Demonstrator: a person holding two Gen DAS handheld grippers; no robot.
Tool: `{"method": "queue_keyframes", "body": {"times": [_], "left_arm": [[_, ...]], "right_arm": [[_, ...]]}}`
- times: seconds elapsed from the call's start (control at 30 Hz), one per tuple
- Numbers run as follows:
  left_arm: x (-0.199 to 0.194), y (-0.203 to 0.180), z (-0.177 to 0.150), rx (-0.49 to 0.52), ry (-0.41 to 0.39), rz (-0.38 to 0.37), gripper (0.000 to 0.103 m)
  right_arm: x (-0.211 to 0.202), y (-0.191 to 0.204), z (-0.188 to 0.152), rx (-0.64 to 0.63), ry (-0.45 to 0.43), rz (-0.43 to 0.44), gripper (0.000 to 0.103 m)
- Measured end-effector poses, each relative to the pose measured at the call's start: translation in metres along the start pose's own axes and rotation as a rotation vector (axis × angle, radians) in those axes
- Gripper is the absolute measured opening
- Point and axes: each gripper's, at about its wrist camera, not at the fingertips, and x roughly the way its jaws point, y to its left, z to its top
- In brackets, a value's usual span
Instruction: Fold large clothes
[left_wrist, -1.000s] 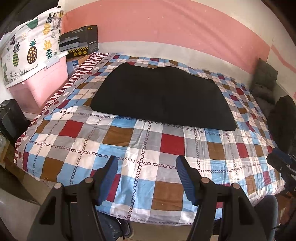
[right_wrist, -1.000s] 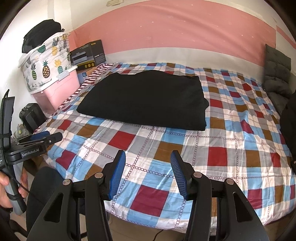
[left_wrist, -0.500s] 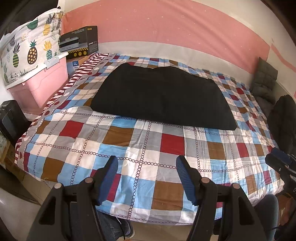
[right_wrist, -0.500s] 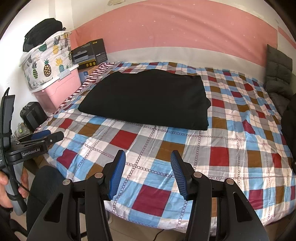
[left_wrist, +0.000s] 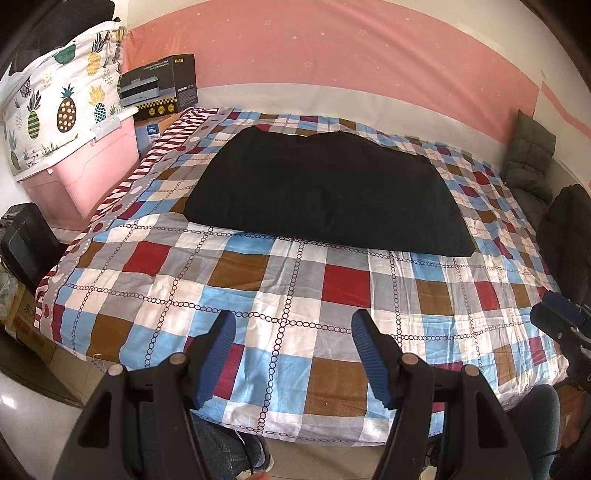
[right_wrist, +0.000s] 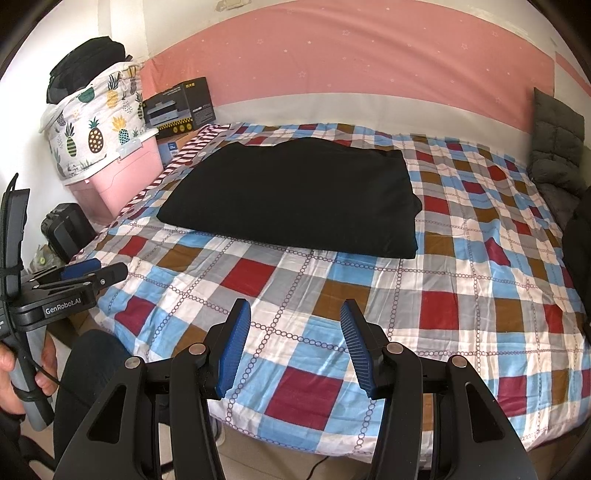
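The left gripper (left_wrist: 293, 350) hangs above the near edge of the bed (left_wrist: 332, 291), its blue-padded jaws spread wide with nothing between them. The right gripper (right_wrist: 295, 341) is held the same way, jaws apart and empty, over the checked bedspread (right_wrist: 443, 280). The black garment (left_wrist: 325, 192) lies folded flat well ahead of both grippers, towards the far half of the bed; from the right gripper it sits ahead and slightly left. Off to the left of both stand a pink storage box (left_wrist: 88, 170) topped by a pineapple-print bag (left_wrist: 59, 110), with a dark cardboard box (right_wrist: 181, 107) beyond. A grey cushion (right_wrist: 554, 147) leans far right.
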Motion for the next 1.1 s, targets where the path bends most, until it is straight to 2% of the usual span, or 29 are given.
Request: {"method": "queue_keyframes", "body": {"times": [0.8,1.1], "left_arm": [[0.0080,-0.0039,-0.0049,-0.006,0.049,0.018,0.067],[0.0043,-0.0071,-0.0061,0.002,0.036,0.049,0.067]], "right_arm": [[0.0011,0.0003,-0.0018,0.001,0.003,0.003,0.052],[0.0009,0.0003,-0.0022,0.002,0.001,0.003,0.052]]}}
